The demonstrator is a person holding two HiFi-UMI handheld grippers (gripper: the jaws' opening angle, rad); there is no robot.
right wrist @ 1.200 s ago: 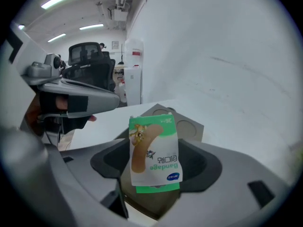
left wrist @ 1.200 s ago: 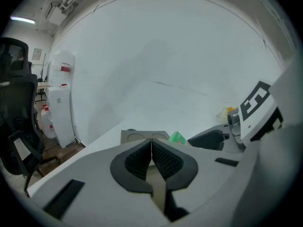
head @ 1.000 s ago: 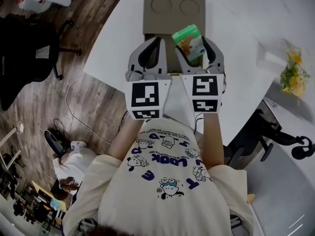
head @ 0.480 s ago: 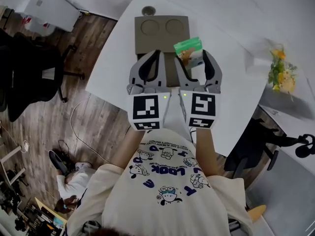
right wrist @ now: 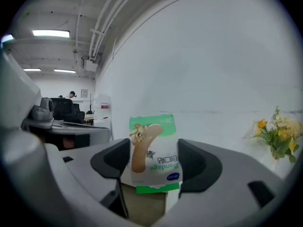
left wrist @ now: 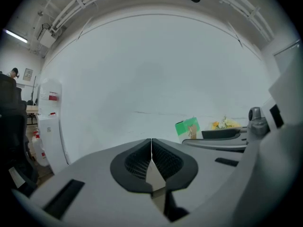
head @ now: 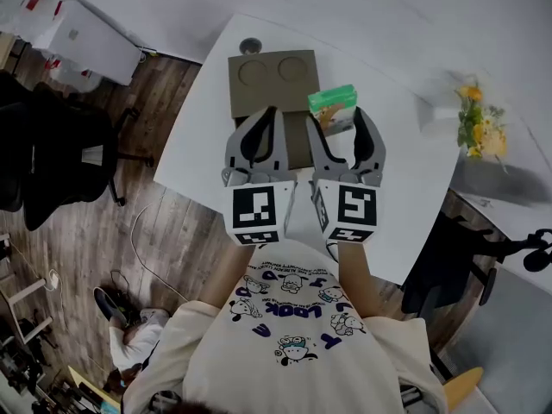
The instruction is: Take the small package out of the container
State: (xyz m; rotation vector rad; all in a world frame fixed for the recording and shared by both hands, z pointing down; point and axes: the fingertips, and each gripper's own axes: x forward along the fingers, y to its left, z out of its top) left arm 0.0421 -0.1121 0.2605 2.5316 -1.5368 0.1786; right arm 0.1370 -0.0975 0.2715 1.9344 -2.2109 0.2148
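Over the last second the right tool (head: 338, 123) has carried the small package (right wrist: 154, 155) down the head view and off toward the right edge of the container (head: 267, 91). Before, the package overlapped the container's lower right part. It is now raised clear, at the upper centre of the frame. The removal is judged effectively done, with only the set-down on the bench (head: 203, 132) outstanding. The right tool's jaws are closed narrowly on the package, pinching its lower half from both sides, and it stands upright above the pads. The left tool (left wrist: 151, 150) is closed with its jaws meeting and nothing between them, held beside the right one over the container. The package is a flat pouch with a white face and green bands at top and bottom. It pictures a tan adhesive strip with a cartoon figure. The word "Bandage" reads upside down in the right gripper view, above a blue oval mark. No creasing or tearing is visible.
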